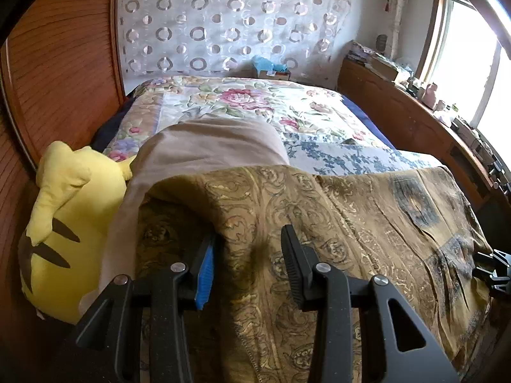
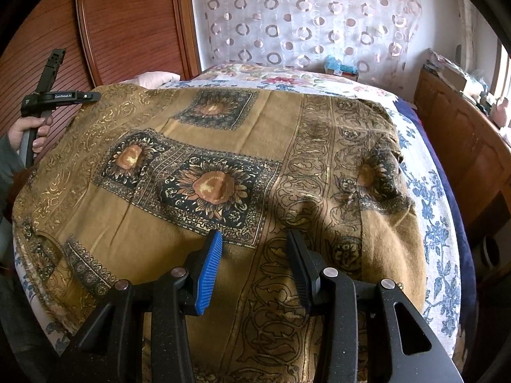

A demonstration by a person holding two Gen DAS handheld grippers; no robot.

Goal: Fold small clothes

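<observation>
A brown cloth with gold scrolls and dark sunflower squares [image 2: 204, 188] lies spread over the bed. My right gripper [image 2: 254, 250] hovers low over its near edge with the jaws apart and only flat cloth beneath them. My left gripper [image 1: 249, 249] stands over the cloth's [image 1: 319, 223] left part, jaws likewise apart and nothing pinched. In the right wrist view a hand [image 2: 27, 131] holds the left tool at the cloth's far left corner. The right tool [image 1: 493, 271] shows at the right edge of the left wrist view.
A beige cloth [image 1: 217, 146] lies beyond the brown one, on a floral bedspread [image 1: 255, 102]. A yellow plush toy [image 1: 73, 223] leans against the wooden panel [image 1: 57, 73] at the left. A cluttered wooden sideboard [image 1: 399, 95] runs along the right, under a window.
</observation>
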